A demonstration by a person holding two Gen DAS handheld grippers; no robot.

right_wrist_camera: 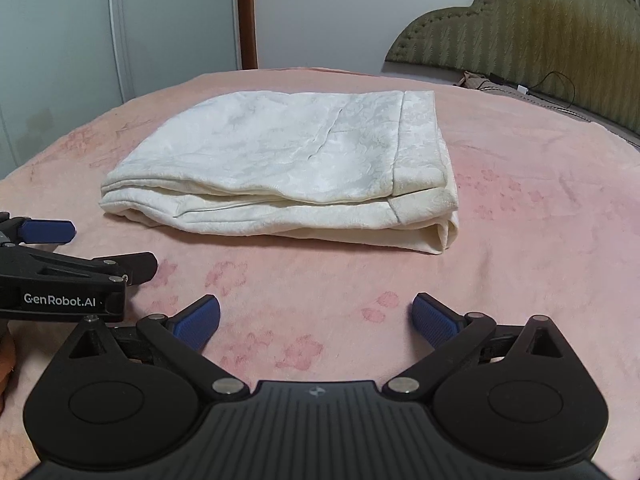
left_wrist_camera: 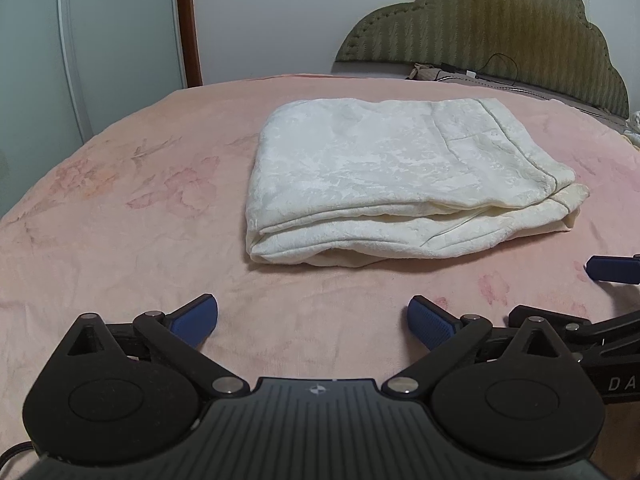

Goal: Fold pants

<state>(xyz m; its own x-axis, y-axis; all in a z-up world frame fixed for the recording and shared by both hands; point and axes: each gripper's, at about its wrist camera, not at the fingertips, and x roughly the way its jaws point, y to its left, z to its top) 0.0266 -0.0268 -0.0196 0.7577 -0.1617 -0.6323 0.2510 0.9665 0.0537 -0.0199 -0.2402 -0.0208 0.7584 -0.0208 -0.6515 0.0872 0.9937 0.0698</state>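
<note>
Cream pants (left_wrist_camera: 400, 176) folded into a layered stack, lying mid-bed on pink floral blanket (left_wrist_camera: 120, 208). Left gripper (left_wrist_camera: 313, 320) wide open, holding nothing, near stack's front edge. Right gripper (right_wrist_camera: 316, 320) likewise spread, empty, alongside. Green headboard (left_wrist_camera: 500, 28) behind.

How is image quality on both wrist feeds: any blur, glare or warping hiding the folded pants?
Left wrist view: folded pants sharp, evenly lit, no glare; fisheye bows the pink bedspread and darkens the corners; left gripper open and crisp. Right wrist view: pants equally clear, soft shadow under the near fold, door frame bent by distortion; right gripper open.
</note>
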